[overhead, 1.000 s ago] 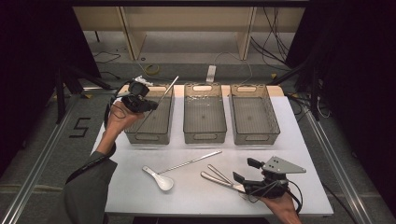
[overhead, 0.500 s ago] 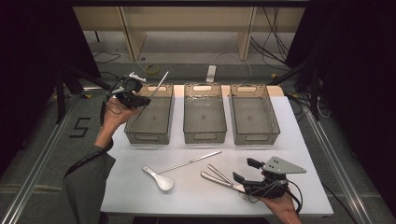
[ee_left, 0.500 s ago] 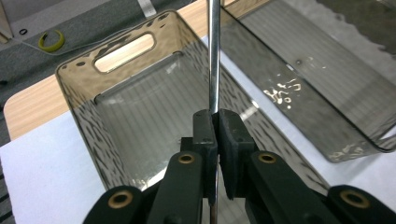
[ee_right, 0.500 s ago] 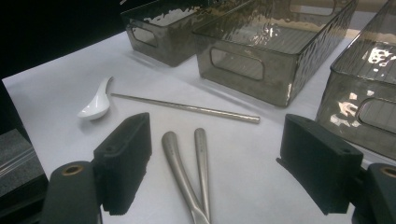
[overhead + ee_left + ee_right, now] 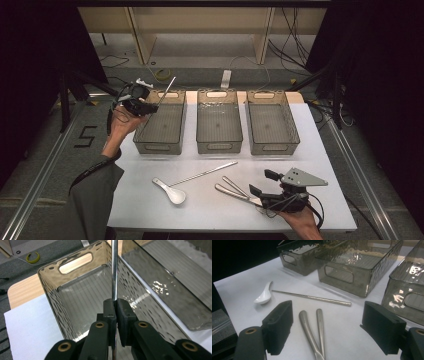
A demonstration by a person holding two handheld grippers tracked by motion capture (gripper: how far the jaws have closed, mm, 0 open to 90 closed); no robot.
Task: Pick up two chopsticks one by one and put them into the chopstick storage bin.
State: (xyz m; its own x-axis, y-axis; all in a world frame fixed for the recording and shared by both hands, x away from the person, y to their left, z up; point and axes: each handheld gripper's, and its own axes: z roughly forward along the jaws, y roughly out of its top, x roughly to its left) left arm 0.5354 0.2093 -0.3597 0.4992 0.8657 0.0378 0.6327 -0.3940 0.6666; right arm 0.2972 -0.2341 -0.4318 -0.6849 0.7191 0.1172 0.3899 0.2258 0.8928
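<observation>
My left gripper [image 5: 150, 106] hovers over the left rim of the leftmost smoked plastic bin [image 5: 160, 142], shut on a thin metal chopstick [image 5: 167, 89] that slants up and to the right. In the left gripper view the chopstick [image 5: 114, 270] rises straight out of the closed pads above that bin [image 5: 50, 292]. My right gripper [image 5: 260, 182] rests low near the table's front right, open, with nothing between its pads. Just left of it lie two metal handles [image 5: 232, 190], seen between the open jaws as handles [image 5: 308, 327]. A second chopstick [image 5: 202, 174] and a white spoon [image 5: 170, 191] lie on the white table.
Three bins stand in a row at the back of the table: left, middle [image 5: 219, 145] and right [image 5: 272, 145], all without contents. The spoon [image 5: 263, 296] and the loose chopstick [image 5: 312, 298] lie between the bins and my right gripper [image 5: 328, 315]. Dark floor surrounds the table.
My left hand has shifted left with the chopstick, from over the left bin's interior to its left rim. The right gripper and the things on the table have stayed put.
</observation>
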